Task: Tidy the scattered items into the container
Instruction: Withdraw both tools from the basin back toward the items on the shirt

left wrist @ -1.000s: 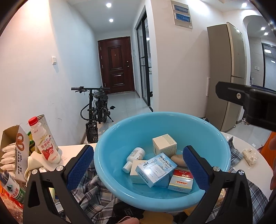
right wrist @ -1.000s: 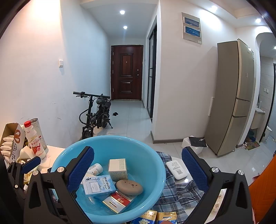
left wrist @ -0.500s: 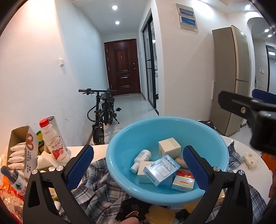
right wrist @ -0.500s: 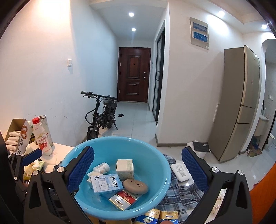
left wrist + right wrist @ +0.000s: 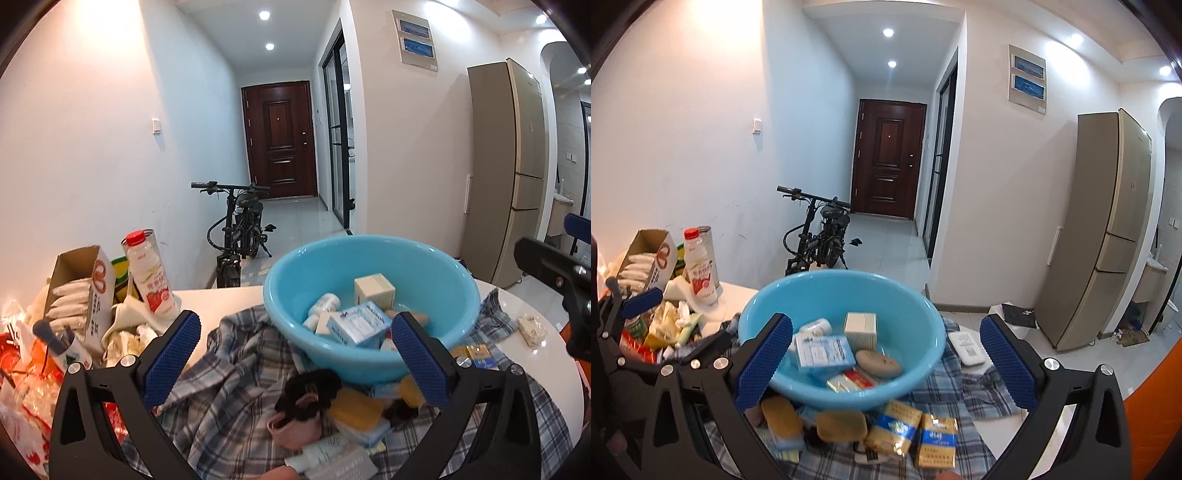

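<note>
A light blue plastic basin (image 5: 373, 365) (image 5: 925, 354) sits on a plaid cloth (image 5: 229, 391) on a white round table. It holds a blue box (image 5: 823, 350), a cream cube box (image 5: 860, 326), a white bottle (image 5: 325, 304), a brown oval soap (image 5: 879, 363) and a red packet (image 5: 851, 382). In front of it lie yellow-blue packets (image 5: 912, 434), yellow pads (image 5: 840, 426), a black scrunchie (image 5: 312, 391) and a pink item (image 5: 293, 428). My left gripper (image 5: 295, 358) and right gripper (image 5: 882, 360) are open and empty, above the near side of the basin.
At the table's left stand a milk bottle (image 5: 147, 275), an open carton of sachets (image 5: 79, 291) and snack bags (image 5: 22, 387). A white device (image 5: 967, 349) lies right of the basin, a wrapped item (image 5: 530, 330) near the table's right edge. A bicycle (image 5: 240, 229) stands beyond.
Both grippers have drawn back and up from the basin. More of the cloth and the loose items in front of the basin now show. Both stay open.
</note>
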A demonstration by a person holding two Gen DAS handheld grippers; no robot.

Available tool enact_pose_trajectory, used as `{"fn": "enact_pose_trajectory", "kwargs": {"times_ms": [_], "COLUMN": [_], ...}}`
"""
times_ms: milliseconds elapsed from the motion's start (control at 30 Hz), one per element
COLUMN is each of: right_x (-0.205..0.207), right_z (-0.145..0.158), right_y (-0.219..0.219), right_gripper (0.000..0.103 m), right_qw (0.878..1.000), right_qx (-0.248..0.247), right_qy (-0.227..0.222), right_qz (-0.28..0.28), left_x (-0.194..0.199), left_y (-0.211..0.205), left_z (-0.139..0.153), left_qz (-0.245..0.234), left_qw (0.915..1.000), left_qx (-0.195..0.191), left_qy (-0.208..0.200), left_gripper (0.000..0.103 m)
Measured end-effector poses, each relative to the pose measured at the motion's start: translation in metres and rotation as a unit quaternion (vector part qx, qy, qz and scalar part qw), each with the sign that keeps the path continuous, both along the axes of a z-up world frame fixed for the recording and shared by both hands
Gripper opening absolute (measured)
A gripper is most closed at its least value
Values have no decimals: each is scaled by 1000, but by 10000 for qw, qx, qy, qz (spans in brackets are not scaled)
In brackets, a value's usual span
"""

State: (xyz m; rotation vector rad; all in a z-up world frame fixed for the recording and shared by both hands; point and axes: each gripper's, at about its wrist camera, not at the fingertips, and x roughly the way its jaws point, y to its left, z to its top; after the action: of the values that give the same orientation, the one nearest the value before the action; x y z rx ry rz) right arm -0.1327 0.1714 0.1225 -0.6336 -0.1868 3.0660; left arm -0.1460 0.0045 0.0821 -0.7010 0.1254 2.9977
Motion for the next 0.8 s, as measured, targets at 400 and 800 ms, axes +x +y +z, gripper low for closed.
{"fn": "enact_pose_trajectory", "kwargs": {"times_ms": [400,800], "right_x": [11,-37], "right_z": [-71,-159], "right_y": [7,-5], "right_gripper": [103,103], "right_qw": [9973,9828], "right_qx": [-105,-160], "right_qy": [-721,-1730], "right_qz": [130,630], "left_x": [24,12], "left_y": [-14,-33], "left_z": [-39,-76], "left_qz": [121,139], "left_qw": [9997,9983], "left_qx": [-44,265], "left_qy": [-224,-502], "left_gripper": [103,103]}}
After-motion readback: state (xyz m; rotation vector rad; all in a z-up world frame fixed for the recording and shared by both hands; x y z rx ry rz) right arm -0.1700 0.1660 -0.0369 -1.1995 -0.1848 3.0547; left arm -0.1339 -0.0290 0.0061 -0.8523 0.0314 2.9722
